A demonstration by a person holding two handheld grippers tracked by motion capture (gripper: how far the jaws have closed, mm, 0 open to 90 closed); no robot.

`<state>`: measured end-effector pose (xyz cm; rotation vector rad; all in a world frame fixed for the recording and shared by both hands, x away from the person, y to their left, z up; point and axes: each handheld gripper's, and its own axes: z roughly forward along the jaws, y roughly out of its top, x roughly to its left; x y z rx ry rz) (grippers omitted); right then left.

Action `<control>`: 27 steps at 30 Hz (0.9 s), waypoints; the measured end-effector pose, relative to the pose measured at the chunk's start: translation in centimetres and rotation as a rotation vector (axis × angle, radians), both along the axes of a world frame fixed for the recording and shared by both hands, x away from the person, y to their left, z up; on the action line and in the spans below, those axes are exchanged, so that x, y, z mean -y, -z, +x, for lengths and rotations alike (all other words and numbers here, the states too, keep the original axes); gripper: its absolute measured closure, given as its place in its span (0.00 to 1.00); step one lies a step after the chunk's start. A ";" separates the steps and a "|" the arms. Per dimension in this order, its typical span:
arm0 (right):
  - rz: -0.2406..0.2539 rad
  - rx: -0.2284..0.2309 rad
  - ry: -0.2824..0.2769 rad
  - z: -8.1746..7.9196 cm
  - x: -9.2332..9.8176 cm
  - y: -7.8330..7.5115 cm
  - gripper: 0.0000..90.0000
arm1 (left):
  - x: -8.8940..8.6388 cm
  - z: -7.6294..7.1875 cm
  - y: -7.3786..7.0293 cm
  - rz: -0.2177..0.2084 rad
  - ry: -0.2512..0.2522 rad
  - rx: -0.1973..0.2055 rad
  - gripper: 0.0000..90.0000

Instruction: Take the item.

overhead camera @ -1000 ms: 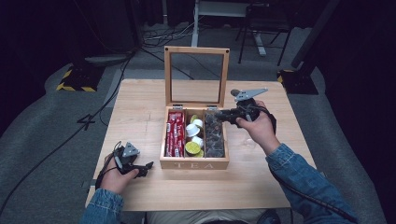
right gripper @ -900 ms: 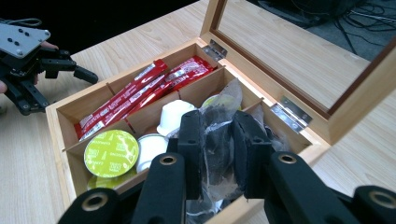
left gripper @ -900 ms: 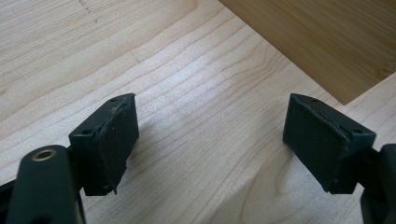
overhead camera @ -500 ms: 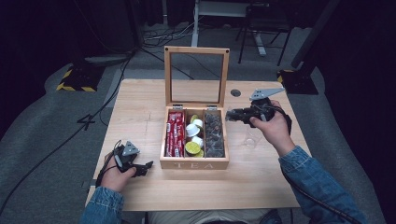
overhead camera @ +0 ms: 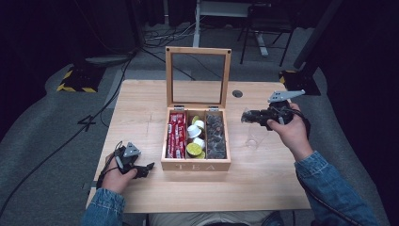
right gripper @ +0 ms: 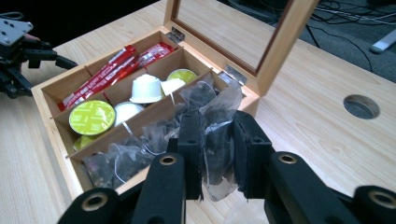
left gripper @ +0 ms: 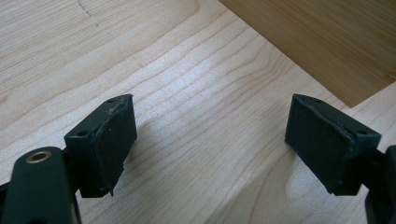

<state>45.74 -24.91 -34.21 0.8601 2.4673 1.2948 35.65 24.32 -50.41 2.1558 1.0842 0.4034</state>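
High view: right hand-held gripper [overhead camera: 245,116] pinches a tea bag [overhead camera: 244,116] beside the box [overhead camera: 195,165].

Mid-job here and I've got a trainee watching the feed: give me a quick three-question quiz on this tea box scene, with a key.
1. What does the right gripper hold?
2. True or false: the lid of the tea box is closed.
3. Which compartment holds the red sachets, seen in the high view: A left, B middle, C right?

Key
1. A clear tea bag with dark leaves, pinched between its jaws beside the box.
2. False: the glass-paned lid stands upright and open.
3. A. The round capsules fill the middle one and more clear tea bags the right. The left gripper rests open on the table, with nothing between its jaws.
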 end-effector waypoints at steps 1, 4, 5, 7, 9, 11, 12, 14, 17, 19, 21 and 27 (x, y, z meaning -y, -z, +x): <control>-0.001 -0.001 0.004 -0.1 0.2 0.0 0.83 | 0.0 0.0 0.0 0.001 0.000 0.000 0.19; -0.010 -0.003 0.015 -0.2 0.9 0.1 0.83 | 0.0 0.0 0.0 0.005 0.003 0.003 0.19; -0.013 -0.004 0.017 -0.2 1.2 0.2 0.83 | 0.0 0.0 0.0 0.005 0.002 0.002 0.19; -0.016 -0.008 0.024 -0.2 1.6 0.3 0.83 | 0.0 0.0 0.0 0.005 0.003 0.002 0.19; -0.022 -0.008 0.031 -0.2 2.1 0.4 0.83 | 0.0 0.0 0.0 0.005 0.003 0.002 0.19; -0.031 -0.009 0.039 -0.2 2.4 0.6 0.83 | 0.0 0.0 0.0 0.005 0.004 0.003 0.19; -0.039 -0.010 0.042 -0.2 2.5 0.7 0.83 | 0.0 0.0 0.0 0.005 0.003 0.003 0.19; -0.057 -0.012 0.049 -0.2 2.7 0.9 0.83 | 0.0 0.0 0.0 0.006 0.003 0.003 0.19; -0.097 -0.013 0.058 -0.2 2.9 1.4 0.83 | 0.0 0.0 0.0 0.006 0.003 0.003 0.19; -0.108 -0.031 0.058 -0.2 3.0 1.9 0.83 | 0.0 -0.1 0.0 0.002 -0.002 -0.001 0.19; -0.124 -0.041 0.063 -0.1 3.1 2.3 0.83 | 0.0 -0.1 0.0 0.002 -0.001 -0.002 0.19; -0.153 -0.072 0.079 0.2 3.4 3.7 0.83 | 0.0 0.0 0.0 0.005 0.000 0.000 0.19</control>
